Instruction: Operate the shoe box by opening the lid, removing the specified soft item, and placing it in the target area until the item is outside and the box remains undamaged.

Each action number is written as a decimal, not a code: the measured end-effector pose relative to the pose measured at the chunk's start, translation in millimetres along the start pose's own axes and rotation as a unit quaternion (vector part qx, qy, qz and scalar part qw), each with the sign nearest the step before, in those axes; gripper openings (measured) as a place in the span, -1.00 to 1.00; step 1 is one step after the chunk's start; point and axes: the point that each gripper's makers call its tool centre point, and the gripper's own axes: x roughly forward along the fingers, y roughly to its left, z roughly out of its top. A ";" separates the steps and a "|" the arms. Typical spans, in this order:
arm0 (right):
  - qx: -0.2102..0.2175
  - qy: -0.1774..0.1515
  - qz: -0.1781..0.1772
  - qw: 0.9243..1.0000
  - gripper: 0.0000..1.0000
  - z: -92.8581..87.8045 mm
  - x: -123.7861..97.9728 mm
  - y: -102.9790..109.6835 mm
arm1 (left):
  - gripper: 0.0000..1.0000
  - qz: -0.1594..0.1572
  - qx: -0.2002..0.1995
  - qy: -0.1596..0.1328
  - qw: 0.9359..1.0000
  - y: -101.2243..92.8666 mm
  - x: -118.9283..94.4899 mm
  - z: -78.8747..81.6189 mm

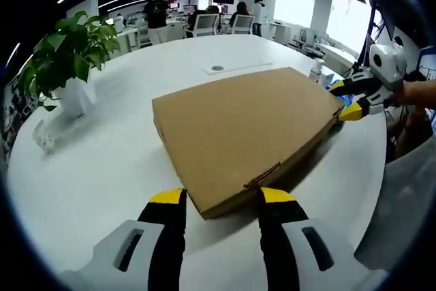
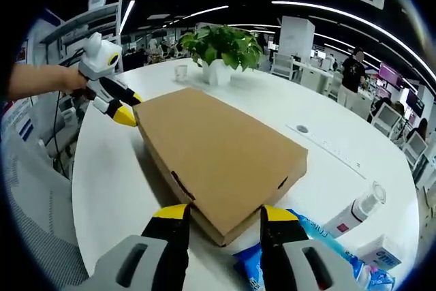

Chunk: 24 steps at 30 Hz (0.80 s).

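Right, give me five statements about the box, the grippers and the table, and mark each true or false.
1. The shoe box has its lid shut. True.
2. The left gripper has its jaws spread at one corner of the box. True.
3. The right gripper carries a soft item. False: its jaws are open and hold nothing.
4. The potted plant stands on top of the box. False: it stands on the white table, apart from the box.
5. A white bottle lies on the table near the box. True.
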 end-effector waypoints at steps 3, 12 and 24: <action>0.000 -0.001 -0.001 1.000 -0.23 0.0 0.0 -0.2 | -0.17 0.001 0.001 -0.001 1.000 0.1 -0.5 0.1; 0.006 -0.011 -0.005 1.000 -0.22 2.9 -7.3 1.5 | -0.07 0.004 0.007 -0.013 1.000 -1.0 -8.8 7.2; 0.017 -0.038 -0.021 0.999 -0.11 0.2 -39.2 1.6 | 0.08 0.014 -0.008 -0.024 1.000 -11.1 -29.0 -2.6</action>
